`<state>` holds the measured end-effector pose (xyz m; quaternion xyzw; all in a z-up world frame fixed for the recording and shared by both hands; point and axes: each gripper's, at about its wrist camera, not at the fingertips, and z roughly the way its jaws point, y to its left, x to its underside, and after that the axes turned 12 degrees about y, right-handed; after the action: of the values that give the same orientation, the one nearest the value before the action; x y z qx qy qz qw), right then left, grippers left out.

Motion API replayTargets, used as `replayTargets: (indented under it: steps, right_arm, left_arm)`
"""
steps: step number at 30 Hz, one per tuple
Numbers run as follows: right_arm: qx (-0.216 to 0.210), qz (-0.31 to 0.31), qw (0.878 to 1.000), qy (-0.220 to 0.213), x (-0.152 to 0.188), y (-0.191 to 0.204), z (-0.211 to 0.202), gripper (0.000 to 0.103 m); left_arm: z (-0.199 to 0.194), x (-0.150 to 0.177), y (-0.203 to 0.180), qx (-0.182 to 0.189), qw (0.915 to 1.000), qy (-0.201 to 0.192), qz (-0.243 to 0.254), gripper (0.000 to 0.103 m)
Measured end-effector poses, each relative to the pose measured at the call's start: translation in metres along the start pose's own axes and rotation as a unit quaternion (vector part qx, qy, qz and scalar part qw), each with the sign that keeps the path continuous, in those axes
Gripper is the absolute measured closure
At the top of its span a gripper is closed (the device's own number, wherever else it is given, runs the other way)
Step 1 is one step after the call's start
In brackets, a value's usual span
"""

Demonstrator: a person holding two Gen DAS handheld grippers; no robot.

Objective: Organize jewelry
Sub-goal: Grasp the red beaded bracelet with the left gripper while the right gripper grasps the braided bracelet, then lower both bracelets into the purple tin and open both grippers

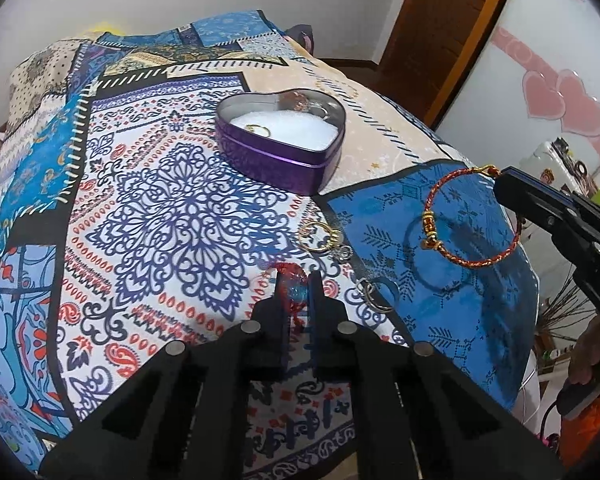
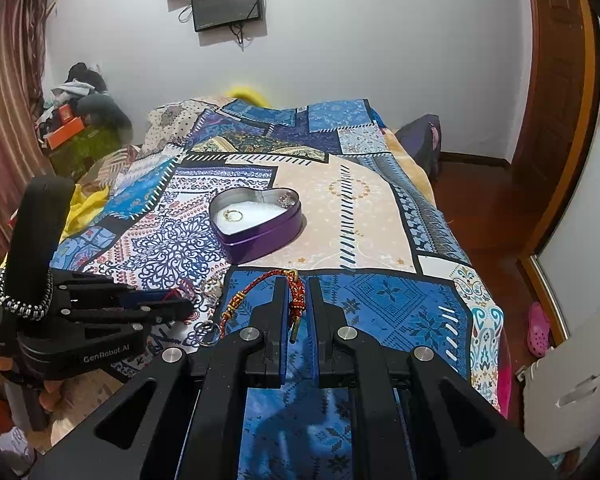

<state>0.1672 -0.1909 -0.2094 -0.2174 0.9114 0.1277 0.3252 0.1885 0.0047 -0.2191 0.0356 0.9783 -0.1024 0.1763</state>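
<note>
With my left gripper point(image 1: 296, 292) pinching a red charm point(image 1: 290, 280) low over the bedspread point(image 1: 160, 220) and my right gripper point(image 2: 298, 300) clamped on the red bracelet point(image 2: 296, 294), I should carry both steadily to the heart tin point(image 2: 260, 228) beyond, releasing over its white pad

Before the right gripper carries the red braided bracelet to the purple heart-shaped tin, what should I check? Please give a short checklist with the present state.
1. Right gripper holds the red braided bracelet: ok, cord pinched between the fingers, loop hanging above the cloth.
2. Purple heart-shaped tin open: ok, no lid on it.
3. Room on the white padding: ok, one gold ring lies at its left.
4. Left gripper out of the path: cannot tell.
5. Left gripper's grip on the small red piece: cannot tell.
</note>
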Motion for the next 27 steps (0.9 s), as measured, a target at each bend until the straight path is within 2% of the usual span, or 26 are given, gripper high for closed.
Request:
replayTargets:
  steps: [5,14,27]
  right_arm:
    - [-0.003,0.001,1.0,-0.008,-0.005,0.001,-0.004,0.096]
    - [-0.008,0.0,1.0,-0.028,-0.023,0.007,-0.006,0.096]
    - [-0.017,0.0,0.998,-0.056,-0.053,0.013,-0.006,0.096]
  left_arm:
    - [-0.015,0.003,0.011,0.003,0.9998,-0.016,-0.012,0.097]
    - [-0.055,0.001,0.011,-0.025,0.9976,-0.065,0.005,0.097]
    - [-0.096,-0.025,0.008,-0.028,0.9917,-0.125,0.014,0.097]
